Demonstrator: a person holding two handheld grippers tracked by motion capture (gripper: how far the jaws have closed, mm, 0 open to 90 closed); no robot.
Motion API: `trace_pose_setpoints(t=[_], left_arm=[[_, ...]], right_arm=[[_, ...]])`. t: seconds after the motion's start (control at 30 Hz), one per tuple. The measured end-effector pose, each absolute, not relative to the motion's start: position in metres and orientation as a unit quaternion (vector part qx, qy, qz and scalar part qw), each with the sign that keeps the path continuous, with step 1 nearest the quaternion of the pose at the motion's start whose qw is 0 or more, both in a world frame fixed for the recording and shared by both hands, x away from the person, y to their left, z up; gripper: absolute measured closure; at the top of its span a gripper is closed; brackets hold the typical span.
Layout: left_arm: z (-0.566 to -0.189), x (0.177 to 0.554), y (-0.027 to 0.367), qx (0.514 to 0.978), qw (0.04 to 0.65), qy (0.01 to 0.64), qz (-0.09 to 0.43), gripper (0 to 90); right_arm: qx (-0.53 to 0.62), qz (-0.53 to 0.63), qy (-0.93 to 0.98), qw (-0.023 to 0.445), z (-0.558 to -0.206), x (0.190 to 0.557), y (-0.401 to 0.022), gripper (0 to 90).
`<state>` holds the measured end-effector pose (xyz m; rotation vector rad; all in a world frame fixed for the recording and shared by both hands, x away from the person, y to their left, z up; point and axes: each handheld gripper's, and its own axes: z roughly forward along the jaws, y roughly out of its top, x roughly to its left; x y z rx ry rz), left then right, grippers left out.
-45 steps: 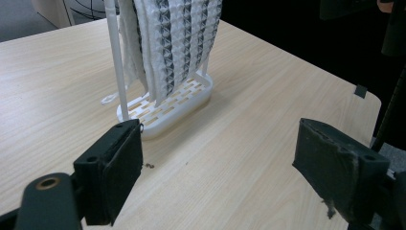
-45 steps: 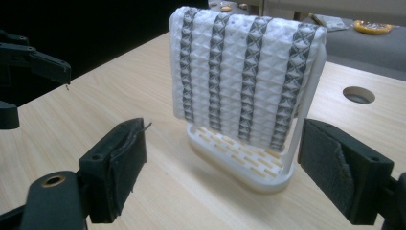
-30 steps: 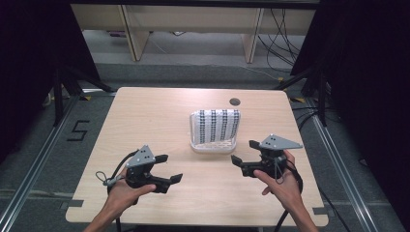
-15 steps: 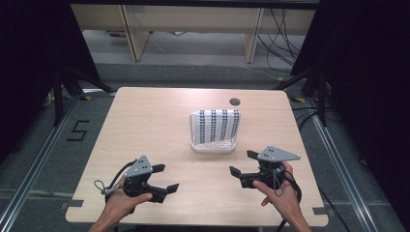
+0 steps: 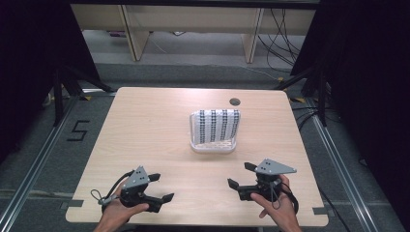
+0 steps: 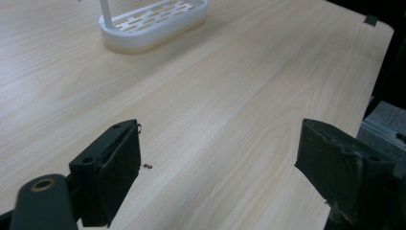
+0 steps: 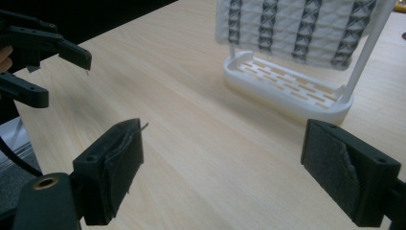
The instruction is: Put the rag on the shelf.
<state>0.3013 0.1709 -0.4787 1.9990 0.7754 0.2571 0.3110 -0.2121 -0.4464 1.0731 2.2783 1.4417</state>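
Left gripper (image 5: 155, 189): you hold it low over the near left part of the desk (image 5: 145, 130), fingers (image 6: 112, 177) wide apart and holding nothing.
Patterned cloth (image 5: 215, 125): it hangs over the white rack (image 5: 212, 146) at the middle of the desk, well apart from both your grippers; white with dark striped bands.
Right gripper (image 5: 241, 176): you hold it near the front right edge, fingers (image 7: 347, 172) spread wide, nothing between them, pointing toward the rack.
Progress: by my reading nothing is started; the cloth is untouched on its rack, so the reach, the grasp and the lifting off are all left for you.
Surroundings: a round cable hole (image 5: 235, 102) sits behind the rack.
Obstacles: bare wood lies between your grippers and the rack; only the rack's upright posts could snag the cloth.
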Motion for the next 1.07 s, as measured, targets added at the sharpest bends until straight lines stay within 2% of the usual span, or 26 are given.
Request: trace_pose_setpoints(t=[0.03, 0.1, 0.23, 0.47, 0.57, 0.6, 1.07], left_arm=[[-0.481, 0.3, 0.17, 0.812, 0.477, 0.32, 0.104, 14.7], [-0.483, 0.3, 0.169, 0.814, 0.479, 0.313, 0.101, 14.7], [-0.49, 0.297, 0.168, 0.834, 0.452, 0.293, 0.123, 14.8], [-0.497, 0.296, 0.164, 0.828, 0.452, 0.31, 0.12, 14.8], [-0.498, 0.297, 0.165, 0.827, 0.454, 0.311, 0.118, 14.8], [-0.498, 0.297, 0.165, 0.827, 0.454, 0.311, 0.118, 14.8], [-0.497, 0.3, 0.17, 0.82, 0.46, 0.321, 0.117, 14.8]], right_arm=[[0.356, 0.489, 0.784, 0.138, -0.449, 0.311, -0.214, 15.7], [0.373, 0.483, 0.784, 0.117, -0.452, 0.306, -0.213, 15.7], [0.361, 0.473, 0.795, 0.117, -0.465, 0.302, -0.215, 15.7], [0.369, 0.46, 0.798, 0.121, -0.479, 0.299, -0.217, 15.7], [0.385, 0.45, 0.8, 0.101, -0.483, 0.297, -0.213, 15.8], [0.365, 0.456, 0.804, 0.111, -0.486, 0.301, -0.214, 15.8], [0.367, 0.449, 0.808, 0.103, -0.489, 0.302, -0.213, 15.8]])
